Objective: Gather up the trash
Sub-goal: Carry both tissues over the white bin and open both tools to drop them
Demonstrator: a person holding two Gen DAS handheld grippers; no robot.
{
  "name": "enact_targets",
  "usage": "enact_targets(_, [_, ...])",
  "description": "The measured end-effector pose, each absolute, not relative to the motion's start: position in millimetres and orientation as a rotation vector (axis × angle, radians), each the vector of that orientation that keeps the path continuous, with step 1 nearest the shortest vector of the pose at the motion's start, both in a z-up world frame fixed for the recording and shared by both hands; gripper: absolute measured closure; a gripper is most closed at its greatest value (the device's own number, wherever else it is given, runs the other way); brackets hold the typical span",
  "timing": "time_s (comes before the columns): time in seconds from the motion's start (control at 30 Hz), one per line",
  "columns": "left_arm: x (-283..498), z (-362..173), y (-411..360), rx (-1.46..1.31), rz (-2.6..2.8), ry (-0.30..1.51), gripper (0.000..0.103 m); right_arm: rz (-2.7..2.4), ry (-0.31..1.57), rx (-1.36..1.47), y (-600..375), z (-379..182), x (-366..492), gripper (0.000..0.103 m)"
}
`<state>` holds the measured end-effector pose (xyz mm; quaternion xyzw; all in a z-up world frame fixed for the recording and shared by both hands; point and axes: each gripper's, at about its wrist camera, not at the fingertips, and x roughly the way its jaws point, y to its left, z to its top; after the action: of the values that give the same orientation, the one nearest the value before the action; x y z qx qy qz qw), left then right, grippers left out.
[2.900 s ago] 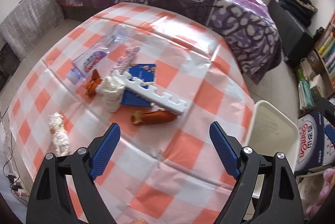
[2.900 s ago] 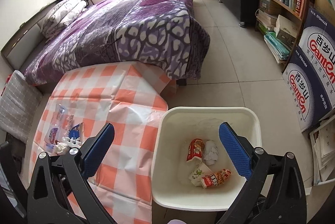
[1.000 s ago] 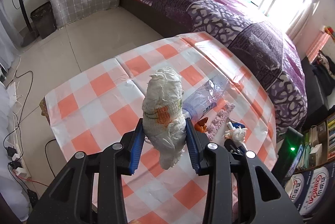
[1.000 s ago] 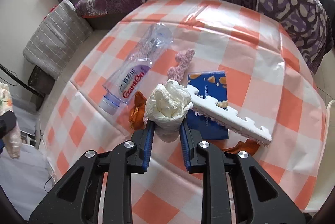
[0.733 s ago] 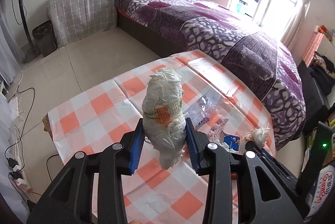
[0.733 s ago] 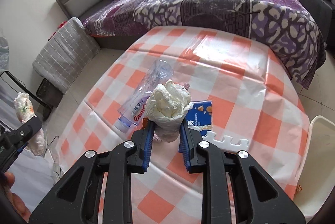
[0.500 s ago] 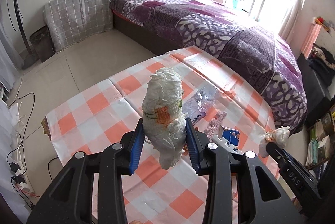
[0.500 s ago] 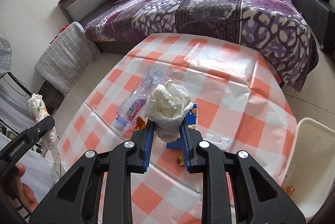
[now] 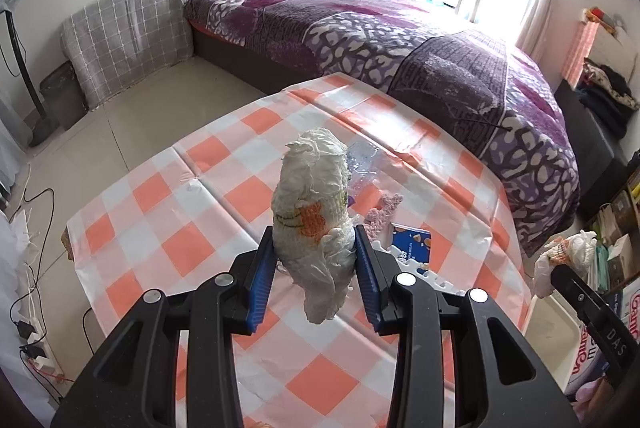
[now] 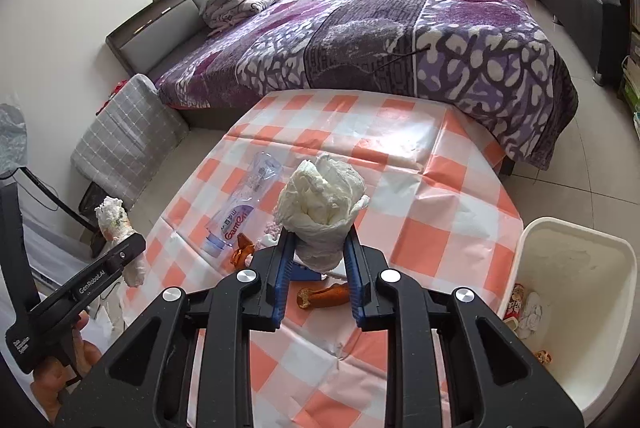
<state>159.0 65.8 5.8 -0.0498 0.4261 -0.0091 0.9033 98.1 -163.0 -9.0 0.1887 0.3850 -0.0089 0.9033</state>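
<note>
Left wrist view: the left gripper [image 9: 316,268] has its fingers [image 9: 262,274] pinched on a crumpled paper wad [image 9: 314,216] marked with orange, held up above the checked tabletop [image 9: 192,248]. The wad looks light and soft; it gives under the pads, so a hold across its thick middle, as here, should keep it from slipping out. Beyond it on the tabletop lie a clear bottle [image 9: 366,164] and a blue packet [image 9: 412,244]. At the right edge the other gripper carries a second wad over the corner of the bin [image 9: 560,332].

Right wrist view: the right gripper [image 10: 318,268] has its fingers narrowed on a white tissue ball [image 10: 324,204], also soft and nearly weightless, gripped at its lower half. The white bin [image 10: 576,268] stands just beside the tabletop's right edge, open at the top with a few scraps inside. The way over to it looks free. A bed [image 10: 400,24] borders the far side, and bare floor [image 10: 560,184] lies on the right.
</note>
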Motion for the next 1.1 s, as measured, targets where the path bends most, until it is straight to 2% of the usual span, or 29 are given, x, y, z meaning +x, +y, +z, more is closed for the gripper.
enact_targets(0.4, [158, 0, 26, -0.110, -0.096, 0.906, 0.065, -0.091, 0.796, 0.392, -205, -3, 80, 0.079])
enact_targets(0.93, [147, -7, -51, -0.036, -0.224, 0.920, 0.065, -0.298, 0.938, 0.460, -289, -30, 41, 0.079])
enact_targets(1.03, [141, -12, -71, -0.008, -0.255, 0.927, 0.065, -0.336, 0.975, 0.509, -309, -39, 32, 0.075])
enact_targets(1.1, [135, -15, -85, 0.010, -0.276, 0.931, 0.065, -0.362, 0.981, 0.532, -320, -42, 26, 0.058])
